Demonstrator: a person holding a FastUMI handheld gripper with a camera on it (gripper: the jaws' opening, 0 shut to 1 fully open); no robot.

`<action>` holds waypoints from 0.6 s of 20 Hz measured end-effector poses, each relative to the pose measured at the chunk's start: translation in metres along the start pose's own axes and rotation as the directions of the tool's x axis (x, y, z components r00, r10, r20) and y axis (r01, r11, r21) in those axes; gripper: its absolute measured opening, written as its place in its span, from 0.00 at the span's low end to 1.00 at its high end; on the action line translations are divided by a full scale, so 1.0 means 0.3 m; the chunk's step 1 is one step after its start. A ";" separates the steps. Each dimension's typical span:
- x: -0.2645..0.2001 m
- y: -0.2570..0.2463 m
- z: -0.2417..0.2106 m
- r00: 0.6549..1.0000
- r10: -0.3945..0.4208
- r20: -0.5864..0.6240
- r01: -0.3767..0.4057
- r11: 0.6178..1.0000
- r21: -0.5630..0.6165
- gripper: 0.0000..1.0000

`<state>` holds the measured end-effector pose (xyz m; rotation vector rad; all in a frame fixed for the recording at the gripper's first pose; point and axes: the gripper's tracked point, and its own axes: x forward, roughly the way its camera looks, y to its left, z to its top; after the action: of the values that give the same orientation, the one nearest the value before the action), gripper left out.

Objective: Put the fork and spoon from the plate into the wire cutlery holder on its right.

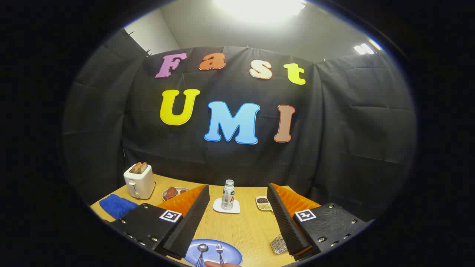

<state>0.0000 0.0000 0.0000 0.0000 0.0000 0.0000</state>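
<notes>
The fingers (237, 218) are hovering wide apart over the table (248, 226), gripping nothing. Between them, low down, a spoon (202, 250) and fork (219, 251) are lying side by side on a blue plate (230, 256). The wire holder (278, 244) is standing right of the plate, partly hidden behind the right finger, with a bottle (228, 194) sitting farther back.

No readable text — bottle (228, 194) label and toaster (139, 181) mark are too small.

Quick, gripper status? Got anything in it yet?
Gripper: open, holding nothing; fingers spread wide above the table, with the spoon and fork lying on the blue plate between them.
</notes>
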 end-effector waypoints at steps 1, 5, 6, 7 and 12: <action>0.000 0.002 -0.001 1.000 0.002 0.000 -0.002 1.000 -0.001 0.95; -0.001 0.000 -0.002 1.000 0.001 -0.004 -0.001 1.000 -0.002 0.95; -0.002 0.000 0.000 1.000 0.001 -0.004 -0.001 1.000 -0.002 0.95; -0.003 0.000 0.000 1.000 0.000 -0.003 0.000 1.000 -0.001 0.95; -0.016 0.001 0.002 1.000 0.005 0.001 -0.005 1.000 0.000 0.95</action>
<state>-0.0048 0.0004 0.0006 -0.0001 -0.0009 0.0046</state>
